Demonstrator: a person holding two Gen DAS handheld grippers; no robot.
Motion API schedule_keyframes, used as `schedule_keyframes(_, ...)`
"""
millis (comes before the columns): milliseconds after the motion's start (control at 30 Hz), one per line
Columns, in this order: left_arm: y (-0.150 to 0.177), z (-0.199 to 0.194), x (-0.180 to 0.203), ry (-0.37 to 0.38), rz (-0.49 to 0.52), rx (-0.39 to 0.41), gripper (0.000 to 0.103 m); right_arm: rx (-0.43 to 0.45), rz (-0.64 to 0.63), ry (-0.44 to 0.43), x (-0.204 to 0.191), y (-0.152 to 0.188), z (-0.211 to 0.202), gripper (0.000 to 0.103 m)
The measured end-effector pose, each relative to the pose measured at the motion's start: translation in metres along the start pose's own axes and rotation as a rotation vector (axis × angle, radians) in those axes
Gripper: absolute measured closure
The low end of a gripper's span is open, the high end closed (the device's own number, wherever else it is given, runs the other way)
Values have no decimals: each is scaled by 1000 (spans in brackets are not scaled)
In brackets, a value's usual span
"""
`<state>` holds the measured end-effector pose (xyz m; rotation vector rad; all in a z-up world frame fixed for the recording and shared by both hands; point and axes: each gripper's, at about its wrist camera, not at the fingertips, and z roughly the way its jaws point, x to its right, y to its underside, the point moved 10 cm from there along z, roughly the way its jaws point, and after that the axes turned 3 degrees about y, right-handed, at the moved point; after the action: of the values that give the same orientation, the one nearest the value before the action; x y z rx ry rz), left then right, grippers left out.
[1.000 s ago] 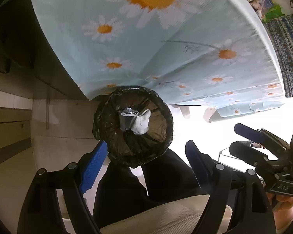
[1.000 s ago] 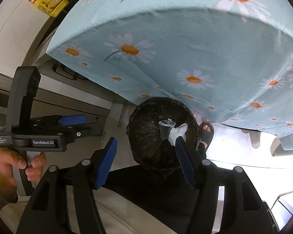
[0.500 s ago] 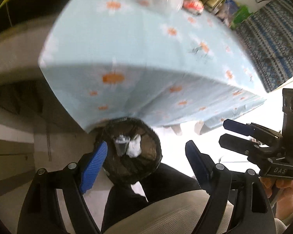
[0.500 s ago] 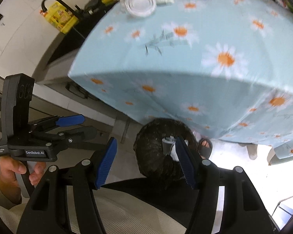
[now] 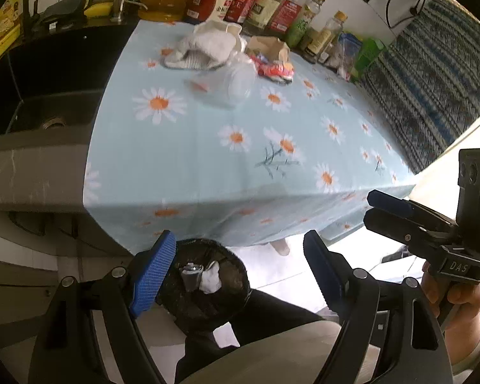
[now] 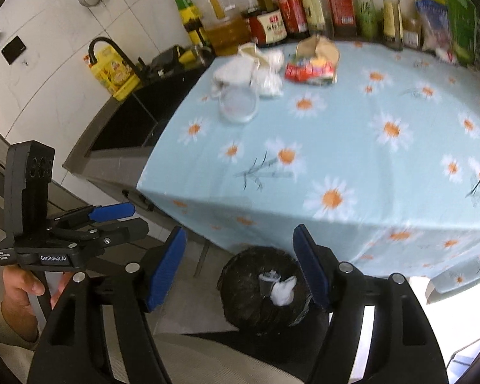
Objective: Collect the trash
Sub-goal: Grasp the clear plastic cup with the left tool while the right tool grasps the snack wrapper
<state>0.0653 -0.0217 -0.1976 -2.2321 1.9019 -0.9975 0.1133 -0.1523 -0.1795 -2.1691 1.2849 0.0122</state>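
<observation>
Both grippers, left [image 5: 240,268] spread and empty, right [image 6: 240,265] empty with jaws opening, have risen from the bin [image 6: 262,288] under the table [image 5: 208,160], where a tissue [image 6: 283,289] lies dropped, and now tilt down toward remaining trash [image 6: 310,70] on the far tabletop.

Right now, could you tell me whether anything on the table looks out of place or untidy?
Yes: at the far end of the daisy tablecloth, loose litter lies in a heap: crumpled white tissues, a clear plastic cup tipped on its side, a red snack wrapper and a torn brown paper bag. The bottles behind stand upright.
</observation>
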Motion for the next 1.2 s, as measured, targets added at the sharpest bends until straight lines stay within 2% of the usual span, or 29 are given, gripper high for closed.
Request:
schedule_keyframes(100,-15,-2,6,26,-11,17,23,26,-14,9,8,-16,-5,33)
schedule_keyframes(400,-64,1,15,-32,-7,67,23,42,-74,14,36,-71,3,33)
schedule_keyframes(667,-103,19,17,-82,-61,87,23,11,-135,5,63,-116,22,33)
schedule_keyframes(900,-122,46,11,-158,-107,45,23,-15,-160,-14,87,-148,49,33)
schedule_keyframes(1200,-140,82,-9,-294,-212,6,23,-70,-168,-91,104,-178,91,33)
